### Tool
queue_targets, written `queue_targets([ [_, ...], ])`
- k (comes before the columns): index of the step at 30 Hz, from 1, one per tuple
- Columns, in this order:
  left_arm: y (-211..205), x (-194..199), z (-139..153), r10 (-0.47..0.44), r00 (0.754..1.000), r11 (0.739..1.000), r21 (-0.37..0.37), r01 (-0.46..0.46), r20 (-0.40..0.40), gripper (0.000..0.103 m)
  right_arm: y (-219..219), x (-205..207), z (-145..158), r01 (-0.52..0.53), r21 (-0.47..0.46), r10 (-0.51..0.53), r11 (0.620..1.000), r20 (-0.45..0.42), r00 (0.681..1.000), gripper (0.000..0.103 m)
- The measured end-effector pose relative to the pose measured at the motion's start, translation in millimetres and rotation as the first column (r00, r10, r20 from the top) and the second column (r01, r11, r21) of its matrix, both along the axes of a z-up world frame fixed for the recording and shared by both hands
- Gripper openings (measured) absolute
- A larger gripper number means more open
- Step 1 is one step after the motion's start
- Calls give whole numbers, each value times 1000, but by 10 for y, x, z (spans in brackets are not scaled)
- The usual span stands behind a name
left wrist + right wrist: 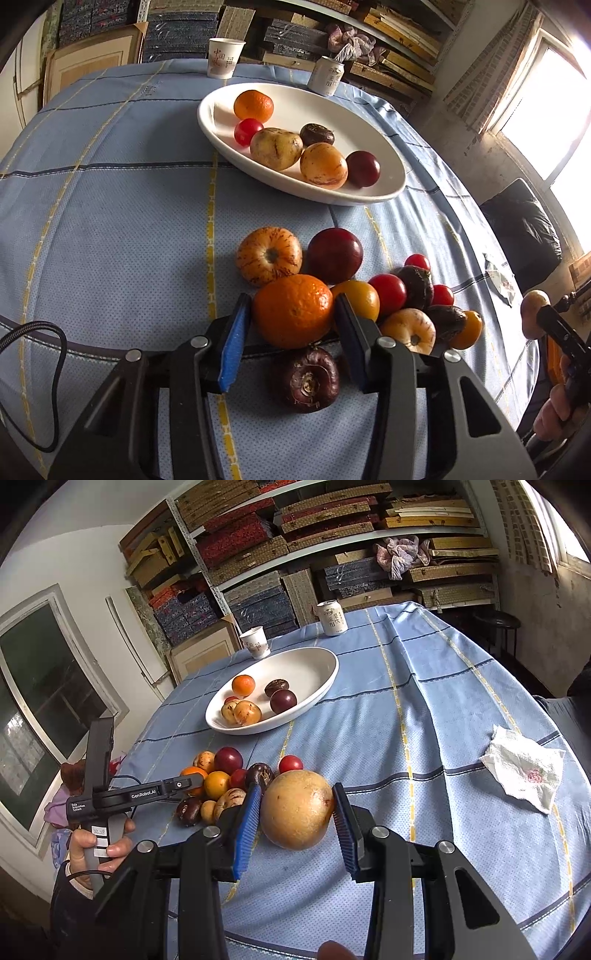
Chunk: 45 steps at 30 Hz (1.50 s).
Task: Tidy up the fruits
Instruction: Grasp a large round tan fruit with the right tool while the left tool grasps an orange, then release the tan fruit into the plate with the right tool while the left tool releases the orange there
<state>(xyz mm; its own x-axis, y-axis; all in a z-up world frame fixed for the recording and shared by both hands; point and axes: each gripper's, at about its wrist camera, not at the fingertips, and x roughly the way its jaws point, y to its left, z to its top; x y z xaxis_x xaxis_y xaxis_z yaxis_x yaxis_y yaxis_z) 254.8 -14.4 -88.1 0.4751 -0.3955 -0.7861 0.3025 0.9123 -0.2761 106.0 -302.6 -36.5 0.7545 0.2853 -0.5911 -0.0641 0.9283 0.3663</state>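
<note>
My left gripper (291,301) is shut on an orange (293,314) at the near side of a fruit pile (391,291) on the blue checked cloth. Its blue pads touch both sides of the orange. A striped yellow fruit (269,255) and a dark red plum (334,254) lie just beyond it, and a dark purple bulb (308,380) lies under the jaws. My right gripper (296,790) is shut on a round tan fruit (297,808), held above the cloth to the right of the pile (221,779). The white oval dish (369,199) (325,686) farther back holds several fruits.
A paper cup (224,57) and a drink can (328,75) stand behind the dish near the table's far edge. A crumpled tissue (524,771) lies at the right on the cloth. Shelves of boxes fill the wall behind. A hand (107,845) holds the left gripper's handle.
</note>
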Motion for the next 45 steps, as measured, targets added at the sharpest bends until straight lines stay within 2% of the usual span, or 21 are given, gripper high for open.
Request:
queue_targets([
  [7, 53, -176, 239, -5, 998, 1000, -13, 5, 56, 45, 67, 37, 36, -27, -27, 27, 999, -4, 1000, 40],
  [14, 73, -195, 670, -44, 990, 999, 4, 44, 134, 45, 255, 267, 259, -103, -97, 105, 990, 19, 994, 40],
  [19, -56, 28, 1005, -75, 973, 995, 76, 60, 220, 45, 376, 723, 460, -177, -120, 184, 977, 50, 982, 40],
  [22, -165, 289, 1104, -91, 964, 992, 102, 67, 251, 45, 425, 1197, 484, -208, -103, 214, 973, 43, 976, 40],
  [25, -302, 681, 1088, -94, 966, 991, 116, 68, 241, 45, 494, 1640, 414, -223, -95, 225, 970, 12, 974, 40],
  [31, -517, 1388, 773, -99, 985, 985, 154, 77, 142, 45, 618, 2315, 88, -228, -105, 221, 968, -74, 973, 40],
  [36, -529, 1582, 567, -106, 989, 985, 151, 89, 105, 45, 682, 2521, -47, -243, -96, 234, 965, -97, 968, 40],
  [40, -584, 1635, 490, -114, 989, 979, 179, 97, 89, 46, 712, 2576, -86, -254, -96, 244, 962, -110, 964, 41],
  [41, -586, 1630, 488, -113, 990, 977, 189, 95, 89, 47, 708, 2567, -68, -252, -93, 242, 963, -105, 965, 52],
  [42, -576, 1606, 508, -107, 990, 976, 198, 87, 91, 65, 698, 2547, -34, -241, -100, 232, 965, -97, 968, 59],
  [44, -491, 1497, 661, -68, 987, 979, 201, 37, 148, 90, 669, 2418, 100, -229, -112, 223, 967, -63, 973, 59],
  [45, -447, 1411, 776, -59, 980, 982, 189, 22, 191, 91, 658, 2342, 177, -229, -118, 225, 966, -41, 973, 59],
])
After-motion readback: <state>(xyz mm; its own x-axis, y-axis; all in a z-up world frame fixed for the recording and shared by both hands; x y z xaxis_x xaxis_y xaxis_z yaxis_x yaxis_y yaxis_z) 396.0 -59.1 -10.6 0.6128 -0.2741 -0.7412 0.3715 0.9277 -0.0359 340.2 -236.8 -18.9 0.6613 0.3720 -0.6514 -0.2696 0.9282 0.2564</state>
